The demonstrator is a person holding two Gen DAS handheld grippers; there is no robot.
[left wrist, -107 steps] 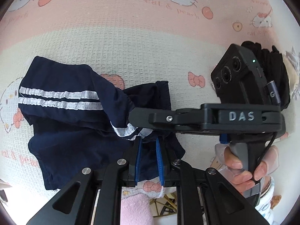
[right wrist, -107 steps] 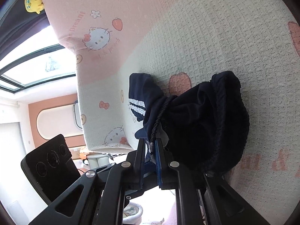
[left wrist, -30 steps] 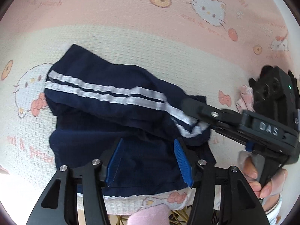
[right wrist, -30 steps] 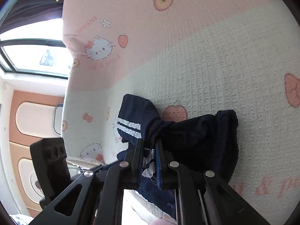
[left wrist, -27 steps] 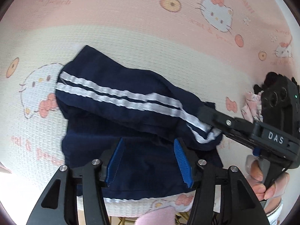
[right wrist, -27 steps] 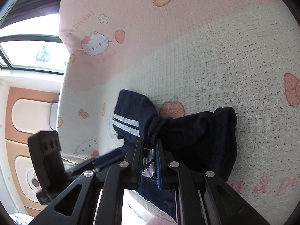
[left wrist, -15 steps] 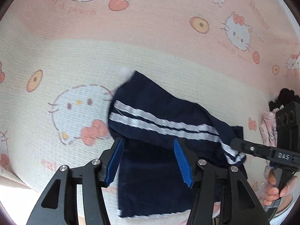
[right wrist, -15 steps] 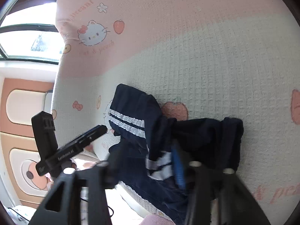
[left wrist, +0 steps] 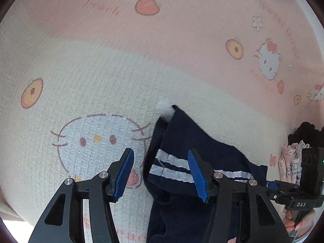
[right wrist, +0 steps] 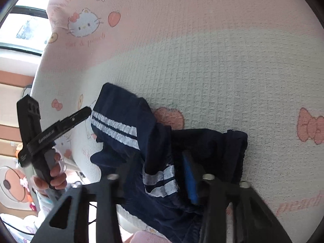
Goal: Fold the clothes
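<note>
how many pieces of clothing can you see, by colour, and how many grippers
navy clothing: 1, the striped shorts
black clothing: 1, a bundle at the right edge
pink printed clothing: 1, beside the black bundle
grippers: 2, left gripper and right gripper
total: 5

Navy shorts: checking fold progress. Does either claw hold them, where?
Neither. Left claw is open over the shorts; right claw, jaws just now closing, straddles their striped hem unpinched.
</note>
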